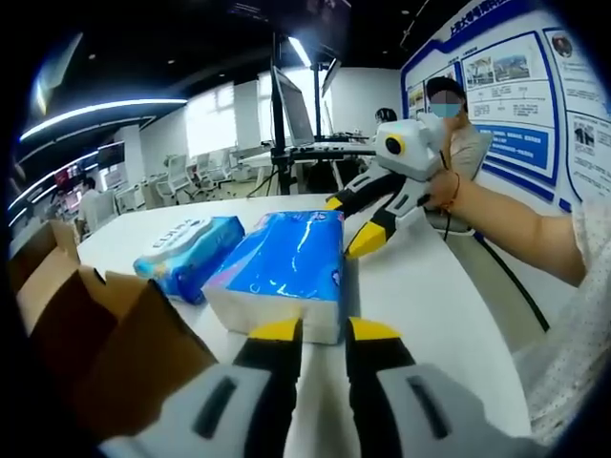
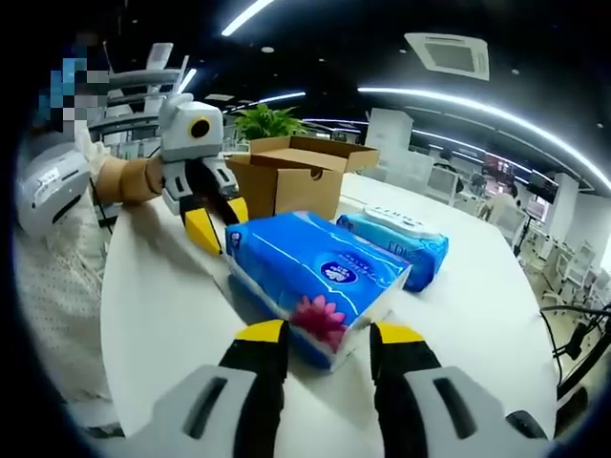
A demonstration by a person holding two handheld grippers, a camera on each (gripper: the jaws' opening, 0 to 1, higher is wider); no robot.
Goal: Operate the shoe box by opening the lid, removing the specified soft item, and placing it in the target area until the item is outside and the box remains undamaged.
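Left gripper (image 1: 323, 330) sits at the bottom of the left gripper view, yellow-tipped jaws spread, tips just short of the near end of the blue tissue pack (image 1: 284, 270), not pinching it. Tissue pack lies flat on the white table (image 1: 430, 296), outside the box. Wet-wipes pack (image 1: 188, 256), lighter blue, lies just beside the tissue pack on its left, angled, about touching at the near corner. Cardboard box (image 1: 91, 334) is left of the tissue pack, brown flaps up and open, close to the camera. Right gripper (image 1: 351, 224) comes in past the far right corner of the tissue pack, held in a person's hand (image 1: 443, 187), jaws spread, one yellow tip close to the pack's far edge; contact cannot be told.

Right gripper (image 2: 327, 334) in the right gripper view: jaws spread, one on each side of the tissue pack's (image 2: 317, 279) near end, tips level with the pack's near corner, gap visible on both sides. Wet-wipes pack (image 2: 396, 240) lies right of the tissue pack, against its far side. Cardboard box (image 2: 298, 176) stands beyond the tissue pack, flaps open, on the table (image 2: 162, 296). Left gripper (image 2: 216, 220) is at the tissue pack's far left corner, jaws apart, yellow tips pointing down near the pack. Green plant (image 2: 267, 121) shows behind the box.
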